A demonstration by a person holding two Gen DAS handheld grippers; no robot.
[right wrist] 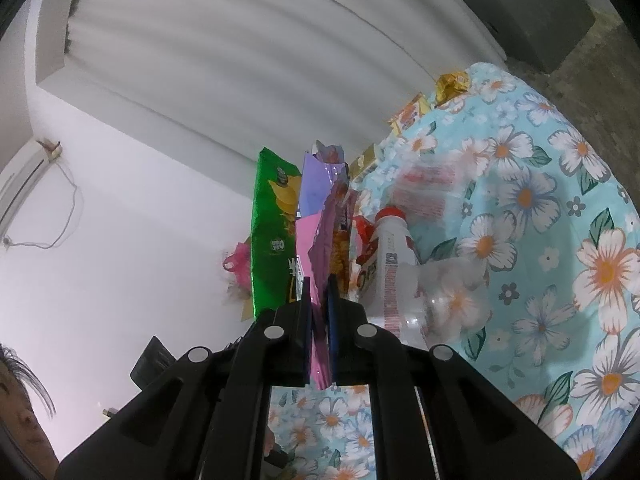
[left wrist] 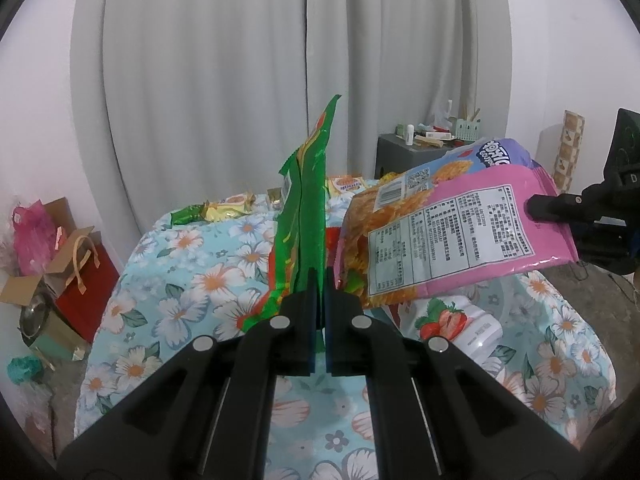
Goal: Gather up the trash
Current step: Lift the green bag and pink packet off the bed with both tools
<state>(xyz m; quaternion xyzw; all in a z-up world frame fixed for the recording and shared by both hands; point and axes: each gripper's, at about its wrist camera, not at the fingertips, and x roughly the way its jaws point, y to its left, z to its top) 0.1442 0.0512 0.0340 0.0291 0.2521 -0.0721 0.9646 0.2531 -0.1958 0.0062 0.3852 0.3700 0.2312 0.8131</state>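
The left gripper (left wrist: pixel 320 280) has its two fingers pressed almost together on the bottom edge of a green chip bag (left wrist: pixel 306 208), and the bag stands up edge-on between them, its top corner reaching toward the curtain (left wrist: pixel 224 80). This gripper is held level above the table, pointing across it at the far wall.

The right gripper (right wrist: pixel 319 292) is clamped on the pink and purple snack bag (right wrist: pixel 320 216), its fingers nearly closed with the crinkled foil pinched between them. From the left wrist camera the same gripper (left wrist: pixel 534 208) comes in from the right edge, gripping the pink bag (left wrist: pixel 452 232) by its upper end so that the bag hangs out sideways, printed back panel up, well above the tabletop. The right wrist view is tilted steeply, so this gripper is rolled over to one side.

Both bags are in the air and close together; in the right wrist view the green bag (right wrist: pixel 274 236) stands just beside the pink one.

Below them, on the flowered tablecloth (left wrist: pixel 192 280), lies a white bottle with a red cap (right wrist: pixel 394 256), next to a red wrapper (right wrist: pixel 366 240). Along the far edge of the table sit more small wrappers (left wrist: pixel 224 210), yellow, gold and green. A red gift bag (left wrist: pixel 86 280) and an open cardboard box (left wrist: pixel 24 288) stand on the floor left of the table.
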